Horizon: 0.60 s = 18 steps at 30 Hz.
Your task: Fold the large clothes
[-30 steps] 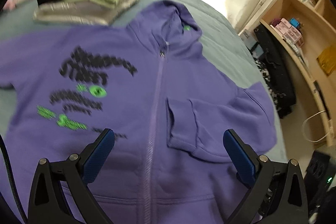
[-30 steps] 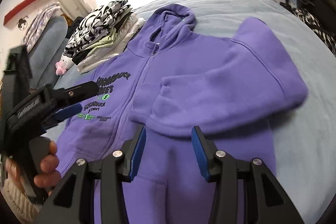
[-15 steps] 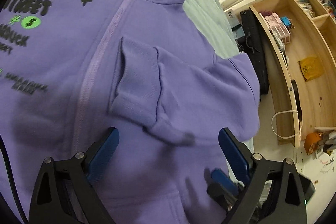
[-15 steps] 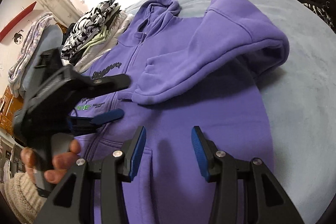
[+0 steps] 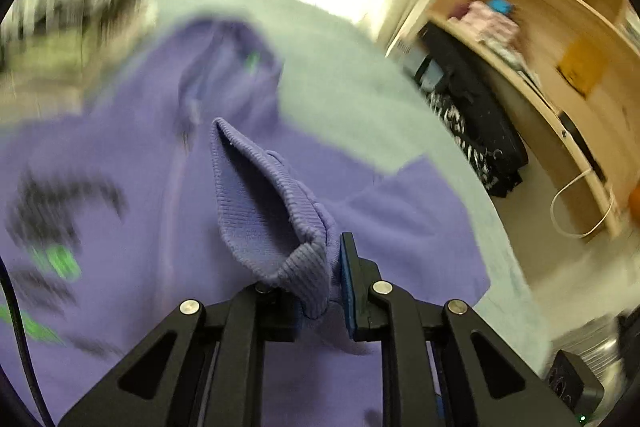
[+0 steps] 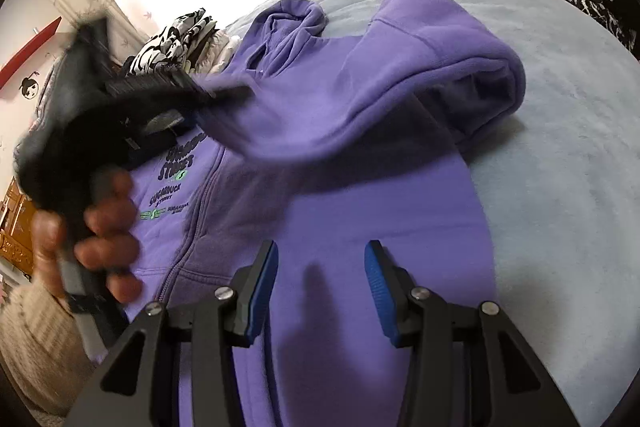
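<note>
A purple zip hoodie [image 6: 360, 211] with black and green lettering lies face up on a pale blue bed [image 6: 560, 147]. My left gripper [image 5: 320, 279] is shut on the ribbed cuff [image 5: 260, 203] of the hoodie's sleeve and holds it lifted above the chest. In the right wrist view the left gripper [image 6: 224, 93] shows blurred, with the sleeve [image 6: 400, 87] stretched from the shoulder across the body. My right gripper [image 6: 320, 291] is open and empty, low over the hoodie's lower front.
A stack of folded clothes [image 6: 180, 39] with a black and white pattern on top sits at the bed's far left. Wooden shelves [image 5: 560, 47] and dark bags [image 5: 480, 131] stand right of the bed. A bright curtained window is behind.
My left gripper has closed on the sleeve cuff and lifted it up off the hoodie. The right gripper has stayed open and moved slightly nearer the hem.
</note>
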Each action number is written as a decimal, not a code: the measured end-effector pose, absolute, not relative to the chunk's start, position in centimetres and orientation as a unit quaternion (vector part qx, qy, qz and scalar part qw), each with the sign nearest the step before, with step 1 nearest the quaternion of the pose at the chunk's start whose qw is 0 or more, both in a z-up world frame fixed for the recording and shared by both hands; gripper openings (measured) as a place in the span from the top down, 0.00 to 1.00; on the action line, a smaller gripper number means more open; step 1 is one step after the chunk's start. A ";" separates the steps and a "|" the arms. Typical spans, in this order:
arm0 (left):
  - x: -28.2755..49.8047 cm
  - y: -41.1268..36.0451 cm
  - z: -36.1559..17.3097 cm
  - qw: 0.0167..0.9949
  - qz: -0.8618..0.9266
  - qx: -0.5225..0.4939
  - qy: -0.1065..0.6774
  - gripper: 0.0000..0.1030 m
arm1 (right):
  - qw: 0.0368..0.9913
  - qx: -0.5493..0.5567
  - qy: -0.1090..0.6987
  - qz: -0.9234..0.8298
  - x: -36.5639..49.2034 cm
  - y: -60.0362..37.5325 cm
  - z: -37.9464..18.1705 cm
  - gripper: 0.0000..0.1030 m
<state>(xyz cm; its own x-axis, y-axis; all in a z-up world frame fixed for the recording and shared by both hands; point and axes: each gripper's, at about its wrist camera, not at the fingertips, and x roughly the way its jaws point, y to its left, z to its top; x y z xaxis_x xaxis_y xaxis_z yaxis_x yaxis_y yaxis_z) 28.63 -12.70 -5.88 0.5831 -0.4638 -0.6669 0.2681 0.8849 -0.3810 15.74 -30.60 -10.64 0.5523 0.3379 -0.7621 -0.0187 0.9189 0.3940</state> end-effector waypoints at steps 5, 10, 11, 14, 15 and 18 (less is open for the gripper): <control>29.6 -9.7 -1.1 0.927 -0.166 -0.067 0.330 0.87 | 0.868 0.163 0.456 0.105 15.7 -30.2 -10.2 0.56; 32.1 -3.4 -4.7 0.922 -0.084 -0.076 0.371 0.86 | 0.869 0.149 0.459 0.105 16.3 -29.9 -10.2 0.56; 32.6 -2.3 -6.3 0.915 -0.071 -0.084 0.389 0.86 | 0.869 0.147 0.461 0.104 16.2 -29.7 -10.2 0.56; 34.1 -0.1 -11.3 0.884 -0.046 -0.109 0.453 0.82 | 0.866 0.141 0.468 0.102 16.8 -29.9 -10.4 0.56; 34.6 1.1 -13.5 0.867 -0.040 -0.132 0.480 0.80 | 0.865 0.140 0.471 0.100 17.2 -29.9 -10.4 0.56; 34.7 3.7 -16.3 0.841 -0.047 -0.203 0.499 0.74 | 0.864 0.142 0.472 0.100 19.0 -30.6 -9.7 0.56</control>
<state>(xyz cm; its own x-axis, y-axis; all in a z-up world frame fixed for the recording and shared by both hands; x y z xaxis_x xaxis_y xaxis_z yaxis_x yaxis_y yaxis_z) 34.72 3.72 -16.27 0.4976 -0.2813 -0.8205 -0.1237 0.9133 -0.3881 18.96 -30.56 -9.67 0.5339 0.3066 -0.7880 -0.0388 0.9398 0.3394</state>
